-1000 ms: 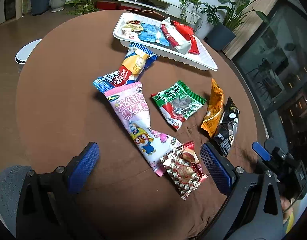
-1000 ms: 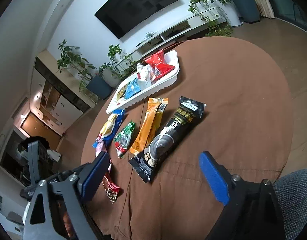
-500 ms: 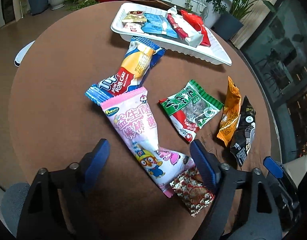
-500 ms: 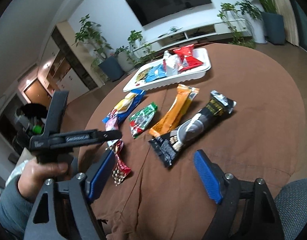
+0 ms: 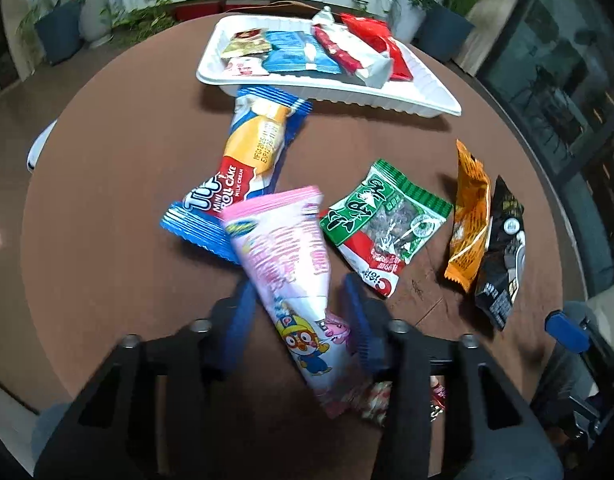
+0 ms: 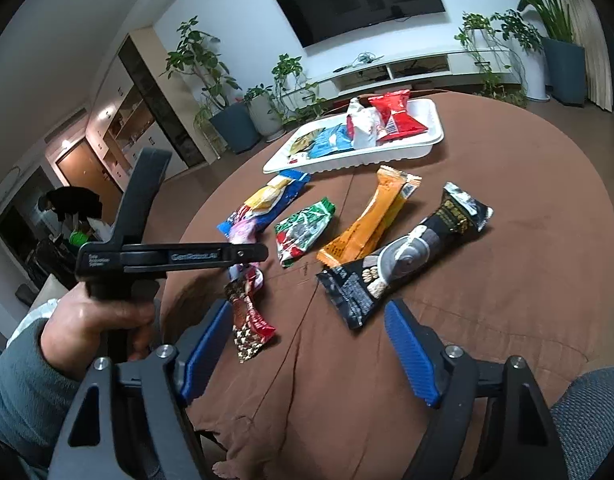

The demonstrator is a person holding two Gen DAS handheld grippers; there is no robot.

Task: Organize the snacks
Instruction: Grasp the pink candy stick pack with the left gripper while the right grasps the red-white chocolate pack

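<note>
My left gripper (image 5: 303,320) is shut on the pink cartoon snack packet (image 5: 291,264) and holds its lower half between the blue pads, with the top end tilted up. A blue roll cake packet (image 5: 247,160), a green packet (image 5: 383,220), an orange bar (image 5: 469,216) and a black bar (image 5: 503,252) lie on the brown table. A white tray (image 5: 427,92) at the back holds several snacks. My right gripper (image 6: 307,356) is open and empty above the near table, with the black bar (image 6: 407,256) and a red patterned packet (image 6: 247,320) ahead.
The round table's brown cloth (image 6: 507,160) is bare to the right. The hand with the left gripper (image 6: 159,256) shows at the left of the right wrist view. Potted plants (image 6: 231,120) and a TV bench (image 6: 407,68) stand beyond the table.
My left gripper moved forward over the pink packet and closed on it, and the packet now tilts up. My right gripper swung slightly and stays open.
</note>
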